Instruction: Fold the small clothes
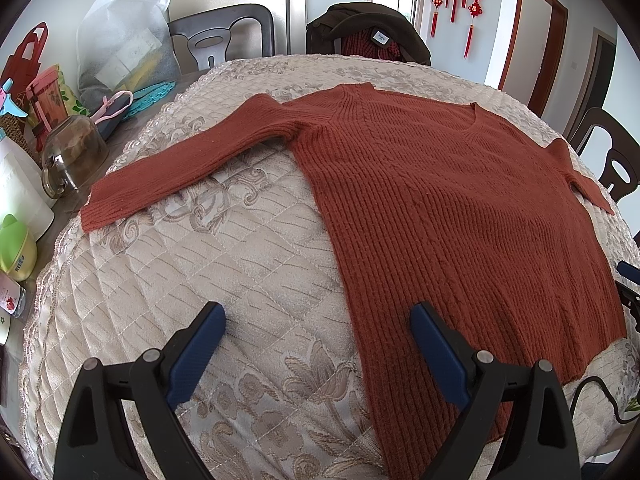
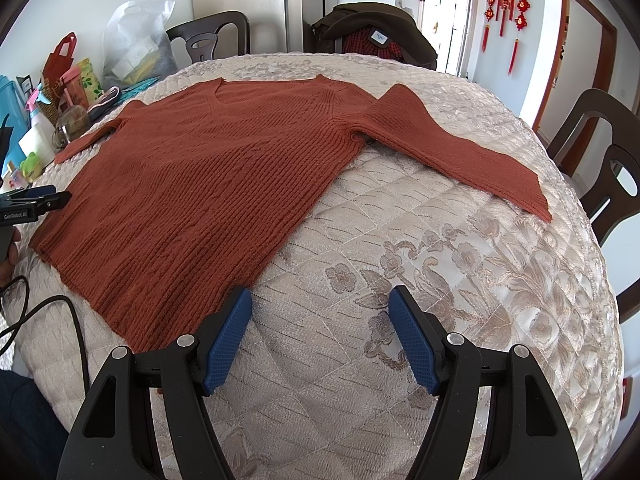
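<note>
Left wrist view shows my left tongs (image 1: 316, 350) spread apart and holding nothing, low over the quilted cover of the surface (image 1: 208, 248), with the near fingertip (image 1: 420, 316) just at the hem side of the rust-red knitted sweater (image 1: 440, 208). My right tongs (image 2: 320, 334) are likewise apart and empty, hovering beside the sweater's other lower corner.

As I judge it, folding has not begun. The sweater lies flat and face up across the middle of the frame, neckline toward the top, body smooth. Its one sleeve (image 1: 180, 164) runs out to the left of the left wrist view and the other sleeve (image 2: 460, 152) out to the right of the right wrist view. Both sleeves are to be brought in, then the body doubled over.

Clutter sits at the left edge of the left wrist view: a glass teapot (image 1: 72, 156) just beside the sleeve cuff, a white plastic bag (image 1: 128, 40), and a red gift bag (image 1: 28, 52). The teapot looks like the nearest thing to catch when I lift that cuff. A black cable (image 2: 60, 320) trails across the lower left of the right wrist view, close to the hem. Dark chairs (image 2: 600, 168) ring the far and right sides, one draped with a dark jacket (image 2: 376, 28), all well apart from the sweater.
</note>
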A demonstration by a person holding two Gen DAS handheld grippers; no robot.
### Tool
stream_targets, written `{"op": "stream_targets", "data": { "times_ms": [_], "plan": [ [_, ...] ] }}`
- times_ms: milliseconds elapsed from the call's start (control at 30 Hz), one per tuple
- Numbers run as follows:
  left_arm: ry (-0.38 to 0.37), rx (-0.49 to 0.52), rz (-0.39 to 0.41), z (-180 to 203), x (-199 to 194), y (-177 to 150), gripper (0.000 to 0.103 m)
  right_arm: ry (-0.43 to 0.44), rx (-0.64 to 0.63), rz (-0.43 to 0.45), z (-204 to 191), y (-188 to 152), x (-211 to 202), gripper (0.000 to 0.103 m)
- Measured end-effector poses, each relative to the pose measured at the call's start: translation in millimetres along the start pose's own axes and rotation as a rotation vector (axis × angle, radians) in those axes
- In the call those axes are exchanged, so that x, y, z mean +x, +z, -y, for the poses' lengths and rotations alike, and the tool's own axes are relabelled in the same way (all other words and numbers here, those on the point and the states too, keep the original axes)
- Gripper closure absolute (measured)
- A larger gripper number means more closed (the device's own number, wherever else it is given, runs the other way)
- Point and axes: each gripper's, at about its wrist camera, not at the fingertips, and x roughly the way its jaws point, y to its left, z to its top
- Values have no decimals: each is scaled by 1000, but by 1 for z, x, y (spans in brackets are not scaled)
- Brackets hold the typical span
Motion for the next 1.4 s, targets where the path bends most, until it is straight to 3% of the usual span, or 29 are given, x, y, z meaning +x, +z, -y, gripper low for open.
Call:
{"op": "stream_targets", "data": {
  "times_ms": [1267, 1400],
  "plan": [
    [-9, -5, -13, -6, 2, 4, 10, 36, 53, -58, 5, 7, -4, 32],
    [-9, -22, 12, -11, -2, 12, 12, 32, 71, -20, 5, 18, -13, 32]
  ]
}}
